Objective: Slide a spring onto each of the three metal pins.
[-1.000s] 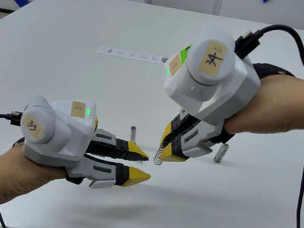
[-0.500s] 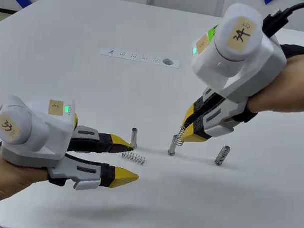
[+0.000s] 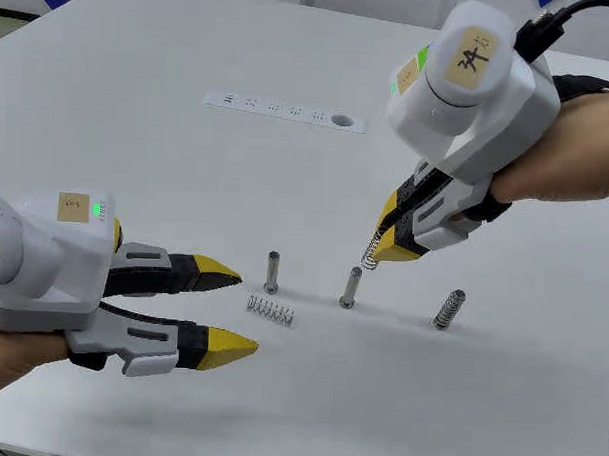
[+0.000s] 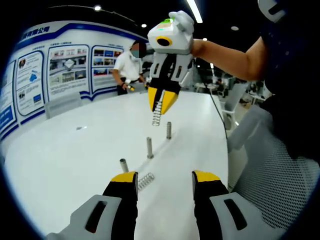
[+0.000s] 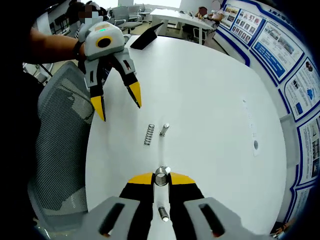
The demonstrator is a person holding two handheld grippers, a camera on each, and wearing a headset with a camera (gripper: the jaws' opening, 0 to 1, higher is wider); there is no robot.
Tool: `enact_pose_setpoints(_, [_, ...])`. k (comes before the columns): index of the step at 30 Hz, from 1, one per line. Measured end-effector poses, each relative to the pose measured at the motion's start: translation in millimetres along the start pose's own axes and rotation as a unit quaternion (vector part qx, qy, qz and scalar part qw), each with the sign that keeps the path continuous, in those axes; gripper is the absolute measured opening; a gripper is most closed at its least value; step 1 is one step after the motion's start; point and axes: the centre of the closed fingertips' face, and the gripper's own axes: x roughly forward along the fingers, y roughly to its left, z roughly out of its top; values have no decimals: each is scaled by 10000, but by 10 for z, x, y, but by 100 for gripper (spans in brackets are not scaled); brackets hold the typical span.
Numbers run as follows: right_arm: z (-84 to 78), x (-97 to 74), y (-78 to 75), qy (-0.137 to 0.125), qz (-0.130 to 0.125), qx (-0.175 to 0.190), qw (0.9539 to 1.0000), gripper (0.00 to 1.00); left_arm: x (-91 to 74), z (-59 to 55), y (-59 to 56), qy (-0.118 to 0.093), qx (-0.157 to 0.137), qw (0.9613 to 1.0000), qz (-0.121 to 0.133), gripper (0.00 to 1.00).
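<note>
Above the middle pin (image 3: 350,288), right gripper (image 3: 377,257) clenched on a spring (image 3: 370,256); the coil hangs from its tips, just over the pin top. Left pin (image 3: 272,272) bare. Loose spring (image 3: 270,308) lies flat on the white surface (image 3: 137,162) just beside it. Third spring (image 3: 448,309) stands upright to the right, seemingly around a pin. Left gripper (image 3: 232,311) released, jaws spread, near the loose spring.

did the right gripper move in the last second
Yes. The right gripper, shut on a spring, has risen: its tips sat level with the upright spring, now they hang just above the middle pin.
</note>
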Motion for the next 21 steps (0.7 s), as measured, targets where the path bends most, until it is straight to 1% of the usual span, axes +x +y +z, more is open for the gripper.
enact_pose_setpoints(5, [-22,104,-35,59,34,15,10000,11,-17,-18,7,-11,-39,10000,60,47])
enact_pose_setpoints(7, [-46,143,-77,98,10,14,10000,11,-18,-30,3,-1,-47,10000,69,47])
enact_pose_setpoints(14, [-86,217,-99,143,29,68,9999,12,-18,-49,-4,-5,-95,9999,90,49])
enact_pose_setpoints(21, [-115,283,-115,180,69,93,9998,12,-33,-60,18,2,-132,9998,133,50])
